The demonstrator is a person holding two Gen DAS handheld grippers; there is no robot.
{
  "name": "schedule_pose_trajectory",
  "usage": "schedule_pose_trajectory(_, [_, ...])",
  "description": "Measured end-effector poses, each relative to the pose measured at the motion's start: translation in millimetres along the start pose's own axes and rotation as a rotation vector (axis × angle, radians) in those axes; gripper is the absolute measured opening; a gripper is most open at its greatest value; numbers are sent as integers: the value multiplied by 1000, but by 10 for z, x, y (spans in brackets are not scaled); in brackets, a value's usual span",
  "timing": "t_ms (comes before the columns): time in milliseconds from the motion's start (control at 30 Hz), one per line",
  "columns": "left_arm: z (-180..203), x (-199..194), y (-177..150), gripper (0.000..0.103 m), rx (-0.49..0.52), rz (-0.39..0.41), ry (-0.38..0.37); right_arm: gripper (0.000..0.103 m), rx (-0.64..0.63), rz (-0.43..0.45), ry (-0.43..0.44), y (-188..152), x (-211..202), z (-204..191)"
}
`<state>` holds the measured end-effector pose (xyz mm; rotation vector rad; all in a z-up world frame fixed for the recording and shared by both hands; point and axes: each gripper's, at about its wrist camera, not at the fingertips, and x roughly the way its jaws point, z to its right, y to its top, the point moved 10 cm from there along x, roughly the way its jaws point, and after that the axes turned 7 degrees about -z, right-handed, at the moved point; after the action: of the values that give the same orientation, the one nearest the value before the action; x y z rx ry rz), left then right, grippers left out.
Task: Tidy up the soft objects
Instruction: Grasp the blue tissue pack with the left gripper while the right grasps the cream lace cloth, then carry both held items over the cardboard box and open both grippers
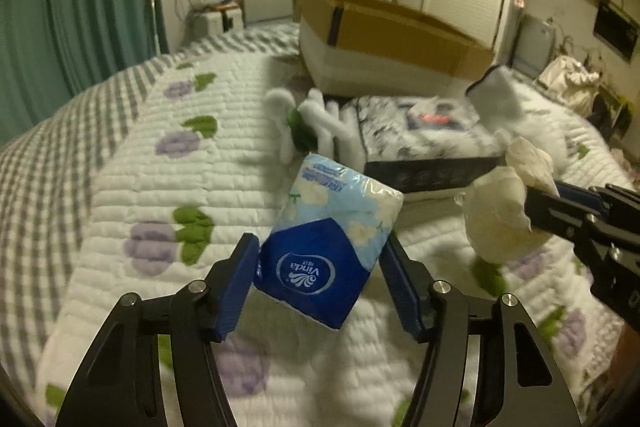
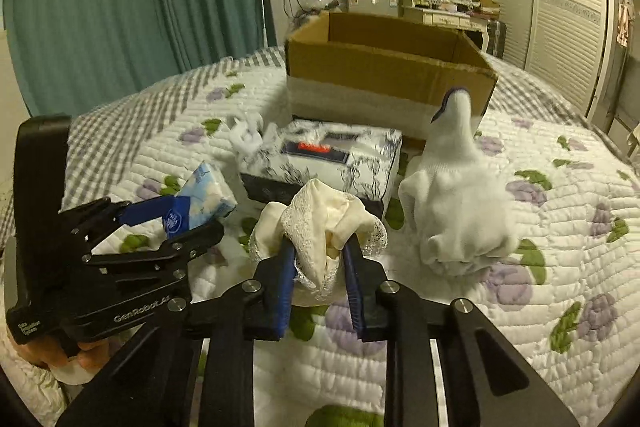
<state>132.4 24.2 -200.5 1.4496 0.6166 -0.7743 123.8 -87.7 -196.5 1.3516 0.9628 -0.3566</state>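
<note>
Left tongs (image 1: 318, 273): nearest the left camera, both blue pads pressed on the sides of a tissue pack (image 1: 330, 247), which is lifted clear of the bed (image 1: 120, 187).
Tissue pack: blue and white, tilted, its logo end between the pads, its pale end pointing away from the tongs.
Right tongs (image 2: 318, 269): nearest the right camera, clenched on a cream lace cloth (image 2: 320, 223), the pads close together with the fabric bunched between them and spilling past the tips.
Lace cloth: held above the bed, just right of the left tongs; in the left view it shows as a pale bundle at the right tongs' tips.
Tissue box (image 2: 324, 157): lying flat on the bed just beyond the right tongs, white with dark leaf print.
White glove (image 2: 456, 203): just right of the right tongs, beside the tissue box, its cuff raised toward the carton.
Carton (image 2: 384, 75): open-topped cardboard, behind the tissue box, well beyond both tongs.
White fluffy thing (image 1: 308, 123): beyond the left tongs, left of the tissue box; I cannot tell what it is.
Hand (image 2: 60, 351): fingers showing under the left tongs' handle.
</note>
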Motion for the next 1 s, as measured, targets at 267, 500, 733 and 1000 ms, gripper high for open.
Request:
schedule_pose_trajectory(267, [105, -819, 223, 61, -24, 109, -39, 22, -10, 107, 21, 230, -782, -64])
schedule_pose_trajectory(500, [298, -1283, 896, 61, 1, 200, -44, 22, -79, 200, 18, 932, -1392, 12])
schedule_pose_trajectory(733, [547, -1068, 1788, 61, 51, 257, -14, 22, -136, 195, 3, 1835, -1243, 400])
schedule_pose_trajectory(1000, [571, -2, 2315, 61, 38, 187, 8, 22, -58, 119, -12, 2355, -159, 1143])
